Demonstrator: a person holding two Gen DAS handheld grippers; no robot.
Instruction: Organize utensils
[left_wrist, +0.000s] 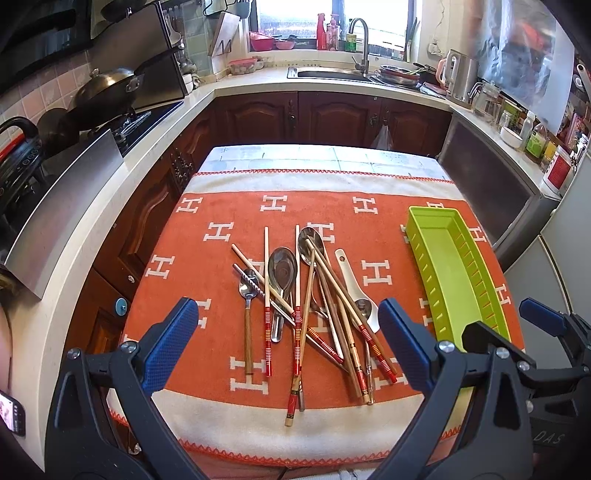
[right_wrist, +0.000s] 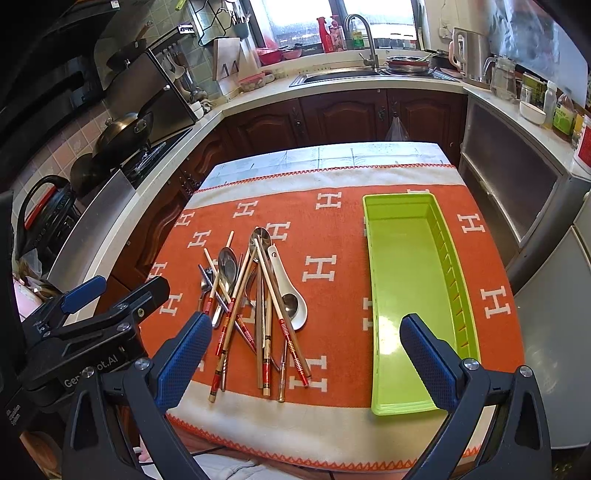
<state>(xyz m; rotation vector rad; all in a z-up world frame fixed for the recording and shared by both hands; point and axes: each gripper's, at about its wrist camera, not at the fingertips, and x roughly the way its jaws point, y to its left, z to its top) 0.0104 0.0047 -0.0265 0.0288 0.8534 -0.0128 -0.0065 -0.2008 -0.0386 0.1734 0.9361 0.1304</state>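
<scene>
A loose pile of utensils (left_wrist: 306, 306) lies on the orange towel: several wooden chopsticks, metal spoons and a white ceramic spoon (left_wrist: 356, 291). The pile also shows in the right wrist view (right_wrist: 255, 302). An empty lime-green tray (left_wrist: 456, 269) stands to the right of the pile, also in the right wrist view (right_wrist: 410, 295). My left gripper (left_wrist: 288, 343) is open and empty, above the pile's near end. My right gripper (right_wrist: 306, 358) is open and empty, between the pile and the tray, over the towel's front. The right gripper also shows at the left wrist view's right edge (left_wrist: 498, 325).
The orange towel with white H marks (right_wrist: 332, 240) covers a small table. A kitchen counter with a stove and wok (left_wrist: 107, 88) runs along the left. A sink (left_wrist: 332, 74) is at the back. Appliances and bottles (right_wrist: 535, 110) line the right.
</scene>
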